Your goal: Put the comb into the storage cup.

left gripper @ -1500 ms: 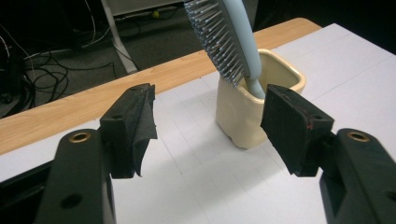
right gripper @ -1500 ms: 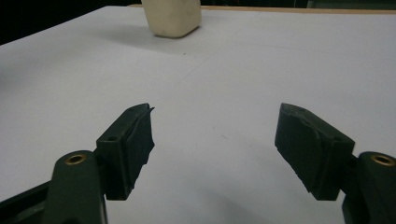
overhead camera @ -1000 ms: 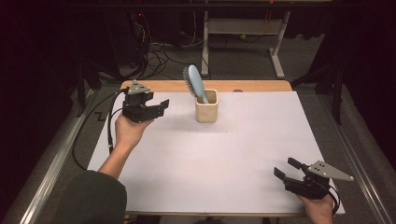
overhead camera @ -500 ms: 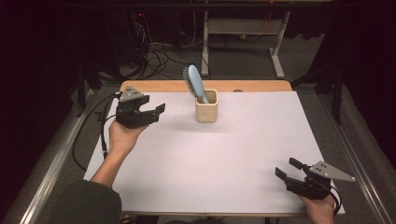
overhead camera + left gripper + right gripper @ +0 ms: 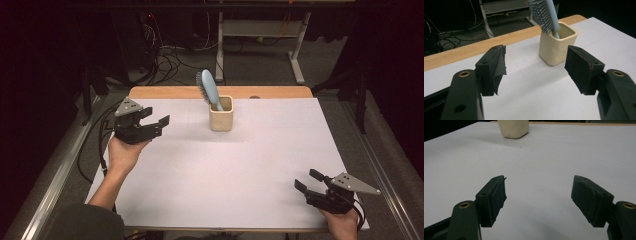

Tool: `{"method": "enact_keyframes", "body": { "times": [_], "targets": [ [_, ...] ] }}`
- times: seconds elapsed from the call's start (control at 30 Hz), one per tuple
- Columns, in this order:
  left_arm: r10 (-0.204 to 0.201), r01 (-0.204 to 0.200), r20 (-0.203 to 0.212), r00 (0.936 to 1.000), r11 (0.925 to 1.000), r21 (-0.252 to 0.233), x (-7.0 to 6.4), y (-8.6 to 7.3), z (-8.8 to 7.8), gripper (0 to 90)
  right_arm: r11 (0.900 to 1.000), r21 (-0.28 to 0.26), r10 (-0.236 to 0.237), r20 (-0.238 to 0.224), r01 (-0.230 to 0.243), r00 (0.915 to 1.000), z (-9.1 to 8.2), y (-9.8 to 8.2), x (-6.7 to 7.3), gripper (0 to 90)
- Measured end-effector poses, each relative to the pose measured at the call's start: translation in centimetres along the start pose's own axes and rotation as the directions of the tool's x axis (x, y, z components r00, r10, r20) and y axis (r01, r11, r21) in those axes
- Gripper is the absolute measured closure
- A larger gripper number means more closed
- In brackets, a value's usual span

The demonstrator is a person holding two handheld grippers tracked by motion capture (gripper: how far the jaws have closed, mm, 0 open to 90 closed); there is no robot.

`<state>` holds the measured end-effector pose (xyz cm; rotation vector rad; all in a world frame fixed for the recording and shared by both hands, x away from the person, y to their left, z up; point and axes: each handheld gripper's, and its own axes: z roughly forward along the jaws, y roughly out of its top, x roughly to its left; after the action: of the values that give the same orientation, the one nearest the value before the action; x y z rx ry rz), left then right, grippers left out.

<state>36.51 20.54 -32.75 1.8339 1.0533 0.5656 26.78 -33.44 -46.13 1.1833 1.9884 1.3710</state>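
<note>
Left claw lined up on the brush in the cup — nothing held.

The hairbrush (image 5: 207, 89) stands handle-down in the cream cup (image 5: 221, 114) near the far edge of the bench, its bristled head leaning left. The left gripper (image 5: 159, 122), near the left edge, has just been opening its jaws, nothing between them; the right gripper (image 5: 306, 180) rests at the near right corner, jaws wide and empty. A good approach would come in level and pinch the brush's neck above the rim — lift straight, lest the cup tip.
</note>
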Motion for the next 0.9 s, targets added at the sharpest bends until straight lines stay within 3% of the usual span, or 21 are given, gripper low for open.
{"method": "enact_keyframes", "body": {
  "times": [0.9],
  "targets": [
    [-0.013,0.013,0.02,0.9997,0.9999,0.002,0.0,-2.0,-1.7,32.3,1.0,-0.002,0.007,0.0,-0.007,1.0,0.0,0.0,0.0,28.6]
  ]
}}
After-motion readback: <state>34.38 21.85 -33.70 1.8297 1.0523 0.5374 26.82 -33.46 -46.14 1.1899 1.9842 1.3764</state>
